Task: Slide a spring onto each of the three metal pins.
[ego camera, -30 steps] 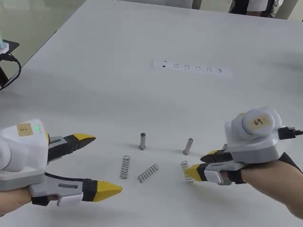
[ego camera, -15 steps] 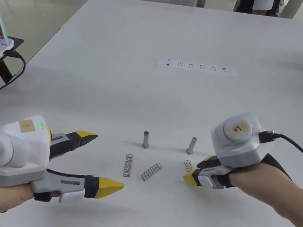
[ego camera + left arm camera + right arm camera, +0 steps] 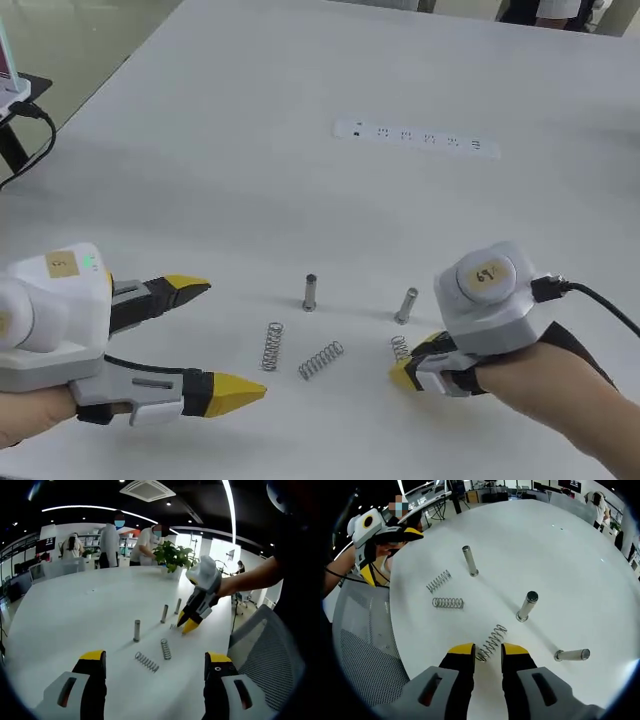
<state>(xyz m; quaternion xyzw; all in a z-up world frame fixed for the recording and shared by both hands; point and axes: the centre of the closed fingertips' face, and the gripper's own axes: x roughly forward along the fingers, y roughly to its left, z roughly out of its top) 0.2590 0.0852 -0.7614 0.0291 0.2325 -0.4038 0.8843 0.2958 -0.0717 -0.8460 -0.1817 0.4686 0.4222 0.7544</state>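
Three short metal pins stand on the white table [image 3: 300, 200]: one at left [image 3: 310, 292] [image 3: 470, 561] [image 3: 136, 630], one in the middle [image 3: 406, 304] [image 3: 526, 606] [image 3: 164, 613], and a third [image 3: 572, 655] [image 3: 178, 606] on the right. Two springs [image 3: 272, 345] [image 3: 320, 360] lie loose in front of the left pin. My right gripper [image 3: 408, 368] [image 3: 488, 649] [image 3: 186, 625] points down at the third spring [image 3: 399, 347] [image 3: 489, 642]. Its jaws stand a narrow gap apart, astride the spring's near end. My left gripper [image 3: 220, 338] [image 3: 155, 657] hovers wide open, left of the springs, holding nothing.
A white power strip [image 3: 415, 138] lies flat farther back on the table. A mesh office chair [image 3: 265, 650] [image 3: 365, 645] stands at the near table edge. People stand beyond the far end of the table [image 3: 125, 535].
My right gripper has moved slightly left and tipped down over the right-hand spring, its jaws now closer together. The left gripper has barely moved. The springs and pins lie where they were.
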